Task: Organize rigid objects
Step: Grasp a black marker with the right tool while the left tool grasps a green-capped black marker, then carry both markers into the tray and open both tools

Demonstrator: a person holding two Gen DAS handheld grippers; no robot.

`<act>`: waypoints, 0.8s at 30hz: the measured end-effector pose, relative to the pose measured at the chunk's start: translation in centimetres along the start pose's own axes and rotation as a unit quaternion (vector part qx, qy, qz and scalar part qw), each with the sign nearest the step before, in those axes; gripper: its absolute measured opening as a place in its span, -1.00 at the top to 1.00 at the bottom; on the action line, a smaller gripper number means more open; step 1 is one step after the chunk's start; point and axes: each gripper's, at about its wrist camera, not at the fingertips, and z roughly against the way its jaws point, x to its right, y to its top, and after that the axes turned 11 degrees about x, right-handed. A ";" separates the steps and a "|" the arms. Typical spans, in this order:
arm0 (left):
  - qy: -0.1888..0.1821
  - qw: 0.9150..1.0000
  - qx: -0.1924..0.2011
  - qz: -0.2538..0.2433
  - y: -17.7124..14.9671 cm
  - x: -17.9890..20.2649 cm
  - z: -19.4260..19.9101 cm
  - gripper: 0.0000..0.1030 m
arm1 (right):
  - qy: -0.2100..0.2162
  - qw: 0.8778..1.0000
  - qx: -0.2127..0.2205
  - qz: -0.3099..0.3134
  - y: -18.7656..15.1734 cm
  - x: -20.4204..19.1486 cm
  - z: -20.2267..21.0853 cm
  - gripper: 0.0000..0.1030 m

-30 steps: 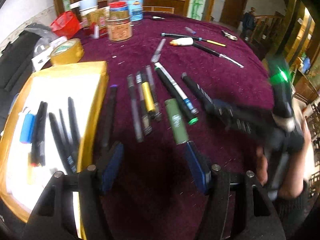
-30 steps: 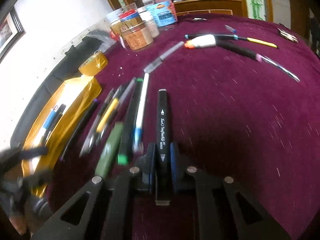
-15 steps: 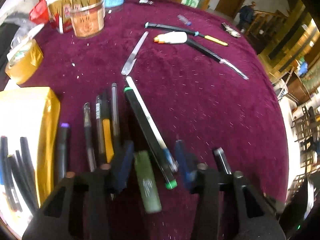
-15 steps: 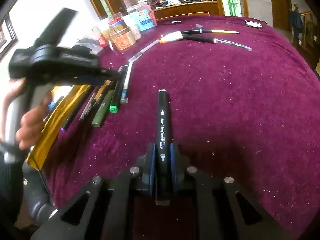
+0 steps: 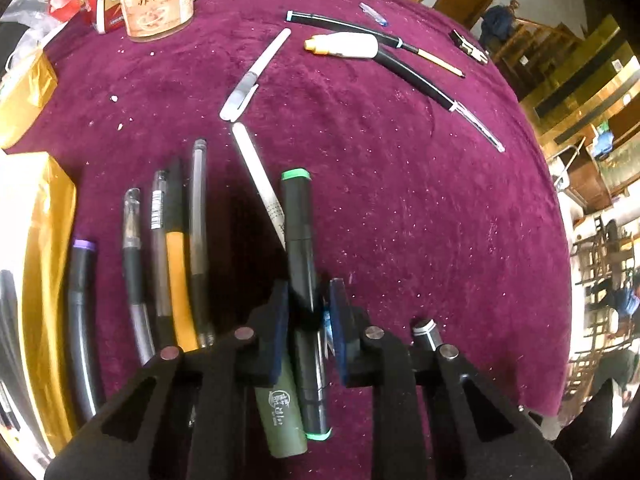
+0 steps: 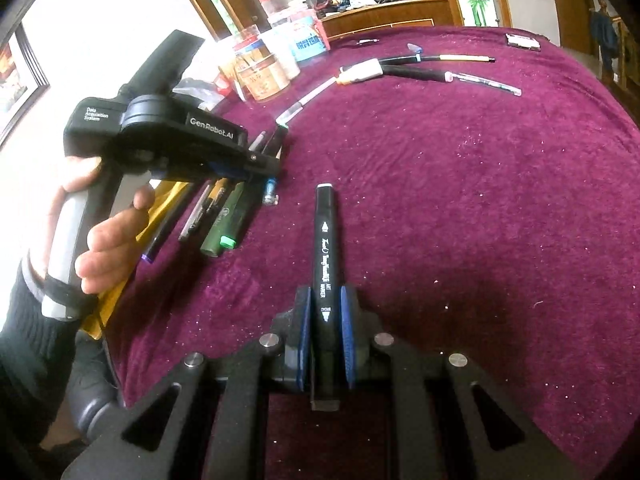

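Note:
On the maroon cloth, my left gripper (image 5: pixel 308 300) points down over a row of pens. Its jaws are closing, blue pads on a black marker with green caps (image 5: pixel 298 216). An olive marker (image 5: pixel 280 412) lies just left of it under the left finger, and a white pen (image 5: pixel 256 168) slants beside it. My right gripper (image 6: pixel 326 300) stays shut on a black art marker (image 6: pixel 326 240) that points away above the cloth. In the right wrist view the left gripper (image 6: pixel 256 160) and the hand (image 6: pixel 108 240) holding it are at the left.
A gold-rimmed tray (image 5: pixel 48 220) with several dark pens sits at the left. More pens (image 5: pixel 176 248) lie between tray and gripper. Jars (image 5: pixel 156 0) and a tape roll (image 5: pixel 24 92) stand at the back left. A white tube (image 5: pixel 344 46) and long pens lie far off.
The left gripper moved forward and down over the pen row, and its wide jaws drew in around the green-capped marker. The right gripper shifted right with its marker, then held still.

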 end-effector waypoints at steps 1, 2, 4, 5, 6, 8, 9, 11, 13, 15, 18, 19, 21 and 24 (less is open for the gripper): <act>-0.001 1.000 -0.001 0.005 0.0 -0.1 0.0 0.68 | 0.001 1.000 0.001 -0.001 -0.1 0.0 0.1 0.75; -0.005 1.000 0.000 0.003 -0.3 0.0 0.1 0.68 | 0.001 1.000 0.002 -0.003 0.0 0.0 0.1 0.75; -0.008 1.000 0.002 -0.007 -0.5 0.2 0.2 0.68 | 0.000 1.000 0.005 -0.007 -0.1 0.1 0.2 0.75; -0.008 1.000 -0.001 -0.009 -0.5 0.2 0.4 0.70 | -0.003 1.000 0.006 -0.007 0.0 0.1 0.2 0.75; -0.013 1.000 -0.003 0.005 -0.5 -0.1 0.7 0.78 | -0.006 1.000 0.007 -0.007 0.0 0.1 0.2 0.75; -0.046 0.998 0.012 0.039 -0.5 -0.6 2.1 0.78 | -0.012 1.000 0.010 -0.005 0.0 0.1 0.3 0.75; -0.053 0.997 0.018 0.045 -0.6 -0.8 2.9 0.78 | -0.017 1.000 0.013 -0.004 0.0 0.0 0.4 0.75; -0.083 0.995 0.023 0.055 -1.1 -0.7 4.2 0.78 | -0.027 0.999 0.017 -0.001 -0.1 -0.1 0.5 0.75; -0.102 0.994 0.021 0.047 -1.8 0.0 5.2 0.78 | -0.040 0.999 0.020 0.003 -0.1 -0.3 0.6 0.75; -0.116 0.992 0.016 0.042 -2.4 0.4 6.3 0.78 | -0.051 0.998 0.025 0.010 -0.1 -0.5 0.7 0.75; -0.142 0.989 0.015 0.029 -3.3 1.0 8.1 0.77 | -0.067 0.997 0.042 0.022 -0.1 -0.9 1.3 0.75; -0.147 0.989 0.020 0.026 -3.7 1.1 8.7 0.77 | -0.071 0.996 0.050 0.029 -0.2 -1.2 1.5 0.75; -0.159 0.987 0.026 0.022 -4.3 0.5 10.3 0.77 | -0.082 0.994 0.065 0.043 -0.2 -1.7 2.0 0.75; -0.163 0.985 0.047 0.025 -5.1 -1.2 12.5 0.77 | -0.062 0.995 0.078 0.031 0.0 -2.6 2.6 0.75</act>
